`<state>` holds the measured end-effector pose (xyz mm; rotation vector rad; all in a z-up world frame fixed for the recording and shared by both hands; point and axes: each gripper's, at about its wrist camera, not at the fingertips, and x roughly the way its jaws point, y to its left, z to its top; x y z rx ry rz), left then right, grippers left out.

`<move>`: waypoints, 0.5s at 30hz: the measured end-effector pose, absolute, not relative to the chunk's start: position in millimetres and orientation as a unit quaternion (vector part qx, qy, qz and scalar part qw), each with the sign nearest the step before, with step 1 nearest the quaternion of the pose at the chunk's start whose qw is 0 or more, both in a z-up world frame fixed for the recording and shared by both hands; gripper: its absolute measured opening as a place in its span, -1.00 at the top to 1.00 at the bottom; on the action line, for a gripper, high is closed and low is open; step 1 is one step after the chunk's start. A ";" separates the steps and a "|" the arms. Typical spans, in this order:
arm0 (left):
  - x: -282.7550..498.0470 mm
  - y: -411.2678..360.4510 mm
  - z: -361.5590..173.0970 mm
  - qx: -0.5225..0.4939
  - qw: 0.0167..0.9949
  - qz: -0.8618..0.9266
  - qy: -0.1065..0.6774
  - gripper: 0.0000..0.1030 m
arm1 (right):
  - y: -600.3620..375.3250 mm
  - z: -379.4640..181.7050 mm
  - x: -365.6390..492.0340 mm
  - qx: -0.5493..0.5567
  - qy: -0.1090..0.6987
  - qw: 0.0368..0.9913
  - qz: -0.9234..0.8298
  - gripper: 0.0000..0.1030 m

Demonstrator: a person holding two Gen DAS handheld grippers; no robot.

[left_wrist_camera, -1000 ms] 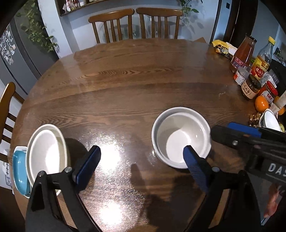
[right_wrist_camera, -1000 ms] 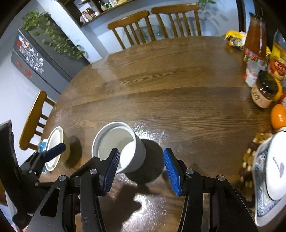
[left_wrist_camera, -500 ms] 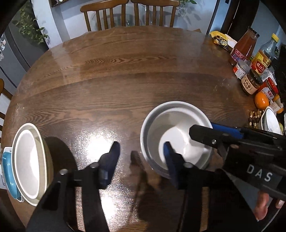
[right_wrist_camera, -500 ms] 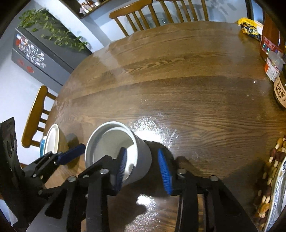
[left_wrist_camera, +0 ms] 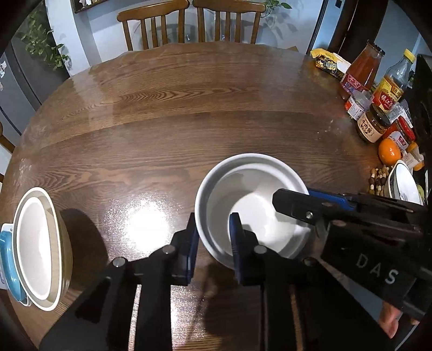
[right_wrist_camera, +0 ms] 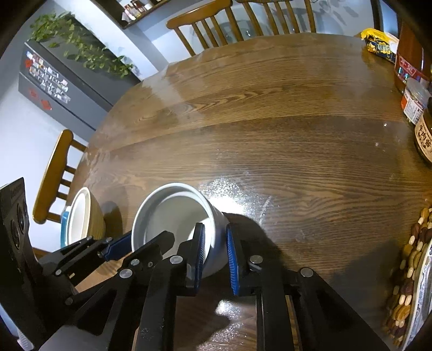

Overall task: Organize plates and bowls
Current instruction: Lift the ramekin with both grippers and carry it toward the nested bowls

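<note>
Round dark wooden table (left_wrist_camera: pixel 189 113) fills our view, 2 wooden chairs (left_wrist_camera: pixel 189 24) at 12 o'clock. White deep ceramic bowl (left_wrist_camera: pixel 251 199) stands near table's 6 o'clock edge. Our left gripper (left_wrist_camera: pixel 212 237) has just closed, pads clamping bowl wall at its 8 o'clock. Our right gripper (right_wrist_camera: pixel 214 253) likewise just closed, pinching opposite wall. Tan bowl with white inside (left_wrist_camera: pixel 40 248) sits at 9 o'clock on blue dish (left_wrist_camera: pixel 8 264). Bottles and jars (left_wrist_camera: pixel 378 94) crowd 3 o'clock.
</note>
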<state>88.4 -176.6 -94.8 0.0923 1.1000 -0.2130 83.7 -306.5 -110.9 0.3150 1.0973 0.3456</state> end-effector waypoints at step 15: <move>78.8 -175.5 -87.3 0.050 0.858 -0.097 0.502 0.62 | -304.8 -108.0 77.0 0.154 0.511 0.831 0.155 0.66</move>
